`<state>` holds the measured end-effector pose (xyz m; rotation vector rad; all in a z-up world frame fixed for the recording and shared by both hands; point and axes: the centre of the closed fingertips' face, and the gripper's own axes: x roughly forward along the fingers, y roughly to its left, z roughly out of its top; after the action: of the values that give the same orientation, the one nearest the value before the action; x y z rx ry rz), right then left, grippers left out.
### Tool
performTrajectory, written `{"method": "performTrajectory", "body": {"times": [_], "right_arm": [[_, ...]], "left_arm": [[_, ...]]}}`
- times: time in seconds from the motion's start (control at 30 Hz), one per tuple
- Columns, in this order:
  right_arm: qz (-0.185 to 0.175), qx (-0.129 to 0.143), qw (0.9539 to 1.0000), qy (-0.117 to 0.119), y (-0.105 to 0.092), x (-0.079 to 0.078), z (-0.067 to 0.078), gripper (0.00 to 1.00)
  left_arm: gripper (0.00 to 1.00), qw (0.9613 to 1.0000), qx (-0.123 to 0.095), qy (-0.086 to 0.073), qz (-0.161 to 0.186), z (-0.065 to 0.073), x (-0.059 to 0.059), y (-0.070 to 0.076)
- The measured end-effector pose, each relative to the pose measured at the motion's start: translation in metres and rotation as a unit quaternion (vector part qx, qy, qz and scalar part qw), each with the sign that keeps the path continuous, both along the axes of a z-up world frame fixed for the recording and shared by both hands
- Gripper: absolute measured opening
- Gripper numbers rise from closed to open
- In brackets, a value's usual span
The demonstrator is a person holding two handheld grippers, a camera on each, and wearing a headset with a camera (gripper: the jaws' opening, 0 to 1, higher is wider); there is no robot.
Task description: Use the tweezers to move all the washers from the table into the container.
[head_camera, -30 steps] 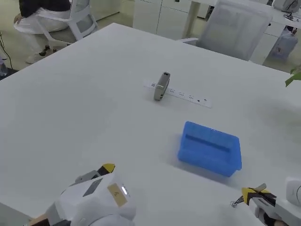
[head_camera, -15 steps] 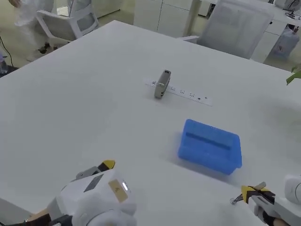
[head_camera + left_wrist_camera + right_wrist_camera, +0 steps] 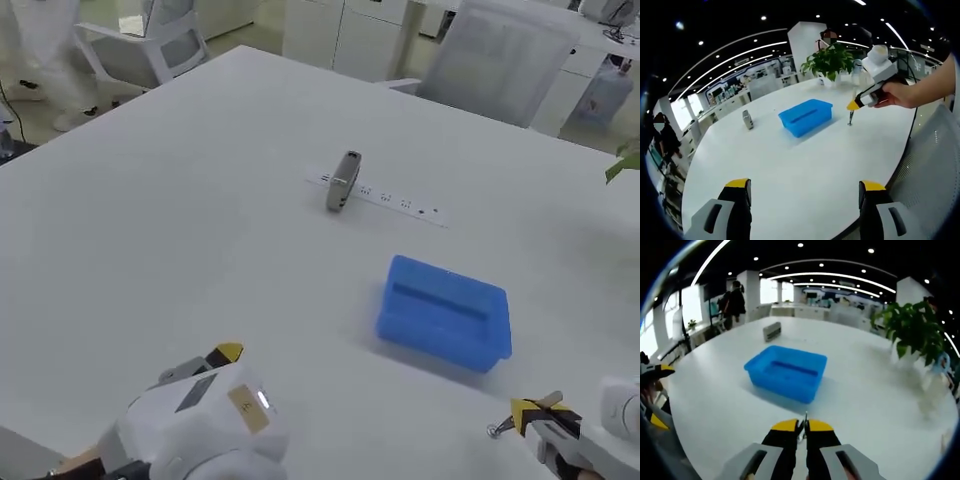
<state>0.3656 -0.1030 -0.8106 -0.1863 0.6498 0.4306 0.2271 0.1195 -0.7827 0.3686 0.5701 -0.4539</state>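
**Right hand-held gripper** [image 3: 803, 426]: the jaws are drawn narrow and clamped on the tweezers [image 3: 806, 418], a thin metal sliver projecting forward between the yellow tips. In the head view, this hand-held gripper [image 3: 532, 413] is at the lower right. The tweezers [image 3: 503, 426] slant down from it toward the counter [image 3: 200, 220]. Whether the tip touches the surface cannot be told, and anything at the tip is too small to identify. In the left gripper view, a hand [image 3: 892, 94] grasps this unit [image 3: 856, 105], with the tweezers [image 3: 851, 116] pointing down at the counter.

**Left hand-held gripper** [image 3: 805, 184]: the jaws are spread wide over bare counter. In the head view, it [image 3: 215, 365] is at the lower left, well apart from the right unit. In the right gripper view, it [image 3: 652, 371] shows at the left edge.

**Container** [image 3: 786, 371]: a blue, rectangular, open-topped tray resting on the counter. It lies directly ahead of the right hand-held gripper, near the tweezers' tip but apart from it. It [image 3: 806, 116] lies farther off, ahead and slightly right of the left hand-held gripper. In the head view, the container [image 3: 445, 312] sits between the two hand-held grippers and the power strip.

**Power strip** [image 3: 395, 201]: white, lying flat on the counter beyond the container from both hand-held grippers. A grey adapter [image 3: 343, 180] stands on one end of it.

**Potted plant** [image 3: 912, 327]: ahead and to the right of the right hand-held gripper.

**Office chair** [image 3: 500, 60]: at the counter's far edge.
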Motion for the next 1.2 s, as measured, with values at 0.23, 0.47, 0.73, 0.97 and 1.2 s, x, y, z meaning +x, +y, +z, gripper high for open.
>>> {"method": "performTrajectory", "body": {"times": [0.23, 0.47, 0.73, 0.97, 1.2], "right_arm": [[0.004, -0.006, 0.9999, 0.012, 0.001, 0.0, 0.002, 0.01], [-0.001, 0.009, 0.9999, 0.005, 0.001, 0.003, 0.018, 0.01], [-0.004, 0.038, 0.9991, -0.016, 0.008, 0.011, 0.045, 0.01], [0.007, 0.042, 0.9986, -0.032, 0.017, 0.018, 0.061, 0.01], [0.012, 0.041, 0.9981, -0.045, 0.021, 0.029, 0.071, 0.01]], "left_arm": [[0.91, 1.0, 0.0, -0.001, -0.003, 0.0, 0.0, -0.001], [0.91, 1.0, 0.001, -0.001, -0.006, 0.0, -0.001, -0.002], [0.91, 1.0, 0.001, -0.001, -0.004, 0.001, 0.0, -0.001], [0.9, 1.0, 0.003, -0.001, -0.008, 0.0, -0.001, -0.002], [0.9, 1.0, 0.004, 0.0, -0.007, 0.0, -0.001, -0.002]]}}
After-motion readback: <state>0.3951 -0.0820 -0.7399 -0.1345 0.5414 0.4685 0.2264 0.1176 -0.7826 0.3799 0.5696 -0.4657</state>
